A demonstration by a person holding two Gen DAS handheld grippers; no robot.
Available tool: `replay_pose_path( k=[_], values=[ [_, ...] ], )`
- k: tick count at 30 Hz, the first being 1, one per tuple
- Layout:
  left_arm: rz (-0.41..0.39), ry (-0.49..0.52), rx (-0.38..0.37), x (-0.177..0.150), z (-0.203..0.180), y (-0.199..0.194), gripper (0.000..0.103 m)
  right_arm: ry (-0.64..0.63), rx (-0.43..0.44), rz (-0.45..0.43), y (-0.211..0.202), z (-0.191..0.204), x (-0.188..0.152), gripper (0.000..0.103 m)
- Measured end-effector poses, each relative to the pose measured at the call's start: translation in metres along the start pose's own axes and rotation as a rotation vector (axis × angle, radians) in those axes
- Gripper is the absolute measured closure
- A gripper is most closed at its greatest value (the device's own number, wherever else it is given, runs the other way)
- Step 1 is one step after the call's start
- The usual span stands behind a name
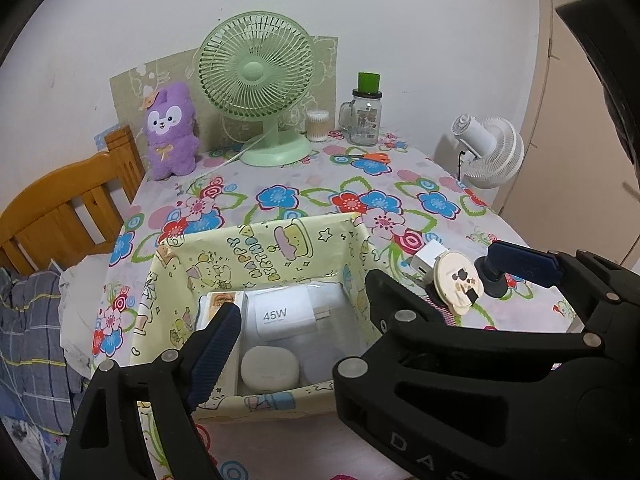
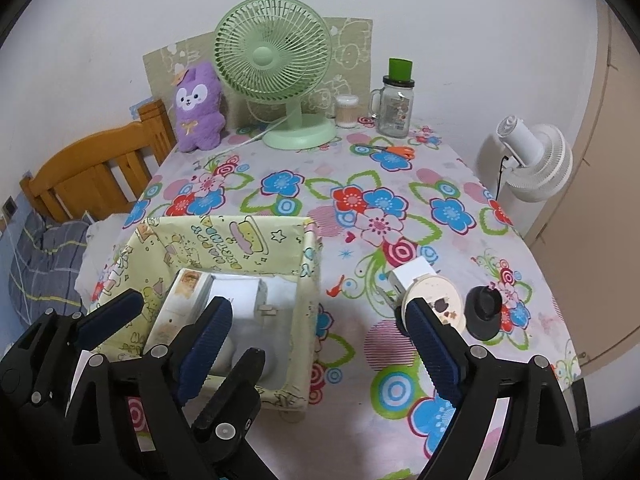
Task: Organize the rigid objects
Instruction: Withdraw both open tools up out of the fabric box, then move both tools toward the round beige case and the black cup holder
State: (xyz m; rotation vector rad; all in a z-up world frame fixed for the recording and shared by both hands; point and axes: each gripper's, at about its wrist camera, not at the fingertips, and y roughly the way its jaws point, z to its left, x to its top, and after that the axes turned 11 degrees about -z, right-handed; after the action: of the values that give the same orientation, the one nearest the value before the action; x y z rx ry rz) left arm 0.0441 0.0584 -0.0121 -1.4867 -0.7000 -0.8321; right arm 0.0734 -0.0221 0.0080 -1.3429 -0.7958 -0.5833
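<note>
Both grippers are spread wide with nothing between the pads. The left gripper hangs over the yellow box, the right gripper over the cloth between the box and the stuff near the table's right edge. The box holds a white charger, a slim carton and a white case. Outside it: a white plug, round compact, black stand.

A plain white wall backs the surface, which wears a bright flowered cloth. On the left stands a wooden bed frame with checked blue bedding. On the right a beige door panel stands beside a white fan; the light is soft and even
</note>
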Motion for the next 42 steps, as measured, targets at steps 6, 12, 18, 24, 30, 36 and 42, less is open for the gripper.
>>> replay_pose_path(
  k=[6, 12, 18, 24, 30, 36, 42],
  values=[
    [-0.001, 0.009, 0.015, 0.004, -0.008, 0.000, 0.010, -0.003, -0.014, -0.005, -0.004, -0.008, 0.003, 0.008],
    [-0.013, 0.015, 0.021, 0.009, -0.018, -0.002, 0.007, -0.008, -0.025, -0.015, -0.008, -0.018, 0.008, 0.007],
    [-0.023, 0.024, 0.026, 0.012, -0.030, -0.001, 0.006, -0.008, -0.032, -0.023, -0.011, -0.029, 0.009, 0.006],
    [-0.025, 0.030, 0.029, 0.014, -0.044, 0.000, 0.005, -0.003, -0.033, -0.027, -0.013, -0.044, 0.009, 0.006],
    [-0.024, 0.035, 0.031, 0.014, -0.056, -0.002, 0.005, -0.003, -0.026, -0.031, -0.016, -0.056, 0.008, 0.004],
    [-0.025, 0.036, 0.022, 0.014, -0.067, -0.003, 0.005, -0.008, -0.020, -0.039, -0.020, -0.066, 0.008, 0.003],
    [-0.025, 0.037, 0.009, 0.015, -0.078, -0.002, 0.005, -0.010, -0.012, -0.044, -0.024, -0.077, 0.006, 0.003]
  ],
)
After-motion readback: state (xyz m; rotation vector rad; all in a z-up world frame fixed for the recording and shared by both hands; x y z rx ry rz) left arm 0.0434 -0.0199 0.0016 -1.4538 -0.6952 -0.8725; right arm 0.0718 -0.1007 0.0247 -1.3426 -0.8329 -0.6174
